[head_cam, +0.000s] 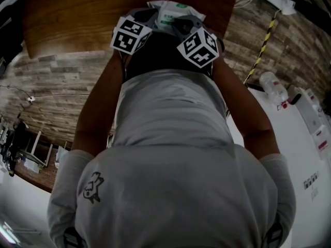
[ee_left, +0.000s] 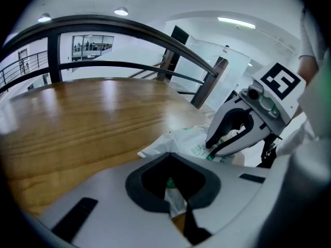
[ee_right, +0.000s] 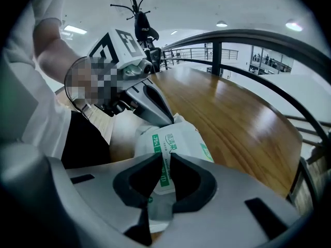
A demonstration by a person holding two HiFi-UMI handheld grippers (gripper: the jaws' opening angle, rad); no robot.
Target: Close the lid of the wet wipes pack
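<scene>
The wet wipes pack (head_cam: 173, 12) is lying at the near edge of the wooden bench (head_cam: 77, 14). The left tool (ee_left: 175, 205) and right tool (ee_right: 161, 187) are each pinching its film. The pack is probably handling as light, soft and slippery, and is likely best taken by its stiffer lid.
</scene>
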